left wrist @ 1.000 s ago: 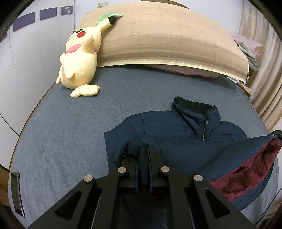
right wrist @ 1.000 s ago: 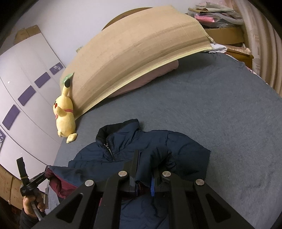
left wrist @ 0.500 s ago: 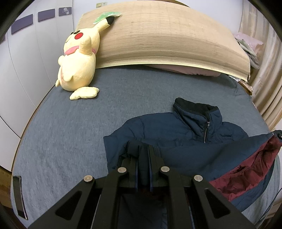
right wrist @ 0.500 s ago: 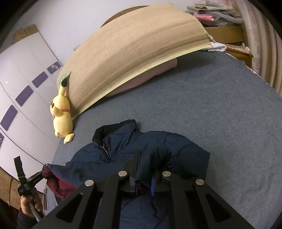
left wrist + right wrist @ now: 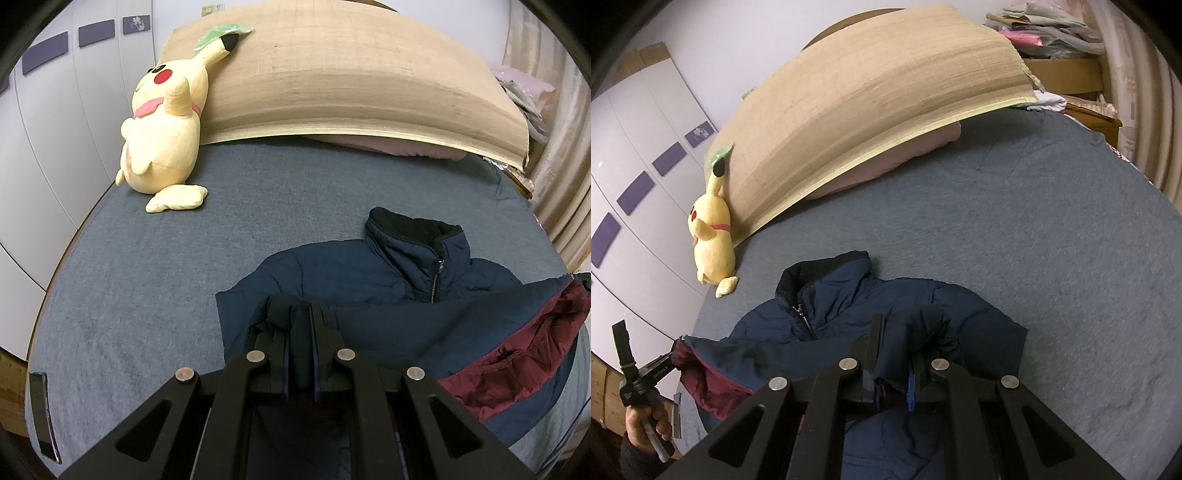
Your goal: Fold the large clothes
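Grey bed [image 5: 155, 280], navy jacket [image 5: 362, 273] pinched in left claw [image 5: 303, 321], right claw [image 5: 894, 332]

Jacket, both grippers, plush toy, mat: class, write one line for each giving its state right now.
Jacket: zipped at the collar, lower part lifted, maroon lining showing.
Left gripper: shut on jacket fabric.
Right gripper: shut on jacket fabric.
Plush toy: sitting up, leaning on the mat.
Mat: propped at the bed's head, bowed.
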Demonstrator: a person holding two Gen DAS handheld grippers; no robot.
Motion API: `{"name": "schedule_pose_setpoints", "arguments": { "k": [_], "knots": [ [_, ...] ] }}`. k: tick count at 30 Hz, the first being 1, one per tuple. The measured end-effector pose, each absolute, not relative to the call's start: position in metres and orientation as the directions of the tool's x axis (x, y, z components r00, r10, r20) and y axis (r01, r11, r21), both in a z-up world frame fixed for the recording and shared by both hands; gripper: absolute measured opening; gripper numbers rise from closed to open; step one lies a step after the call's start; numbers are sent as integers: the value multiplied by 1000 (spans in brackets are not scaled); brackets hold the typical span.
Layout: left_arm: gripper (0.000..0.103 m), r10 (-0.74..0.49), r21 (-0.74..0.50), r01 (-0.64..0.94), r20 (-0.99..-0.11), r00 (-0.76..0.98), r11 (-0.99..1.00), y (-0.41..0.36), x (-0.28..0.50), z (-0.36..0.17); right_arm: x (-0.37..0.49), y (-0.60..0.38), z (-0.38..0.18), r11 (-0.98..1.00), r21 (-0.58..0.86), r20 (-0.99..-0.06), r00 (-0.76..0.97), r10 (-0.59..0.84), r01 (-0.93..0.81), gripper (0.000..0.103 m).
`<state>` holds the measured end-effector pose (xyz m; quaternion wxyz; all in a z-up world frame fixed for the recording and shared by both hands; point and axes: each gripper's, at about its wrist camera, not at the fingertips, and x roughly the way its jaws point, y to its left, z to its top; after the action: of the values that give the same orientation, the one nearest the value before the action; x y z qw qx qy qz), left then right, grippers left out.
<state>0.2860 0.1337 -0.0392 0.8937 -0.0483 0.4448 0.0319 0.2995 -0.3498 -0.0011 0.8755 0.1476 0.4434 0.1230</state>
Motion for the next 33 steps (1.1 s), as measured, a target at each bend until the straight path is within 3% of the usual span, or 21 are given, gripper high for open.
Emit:
{"name": "schedule_pose_setpoints", "arguments": {
  "k": [33],
  "knots": [
    [10,41,-7,-82,-823,566,997,133,346,-50,367,-343,-19,935,349,-791,516,328,-59,10]
  ]
}}
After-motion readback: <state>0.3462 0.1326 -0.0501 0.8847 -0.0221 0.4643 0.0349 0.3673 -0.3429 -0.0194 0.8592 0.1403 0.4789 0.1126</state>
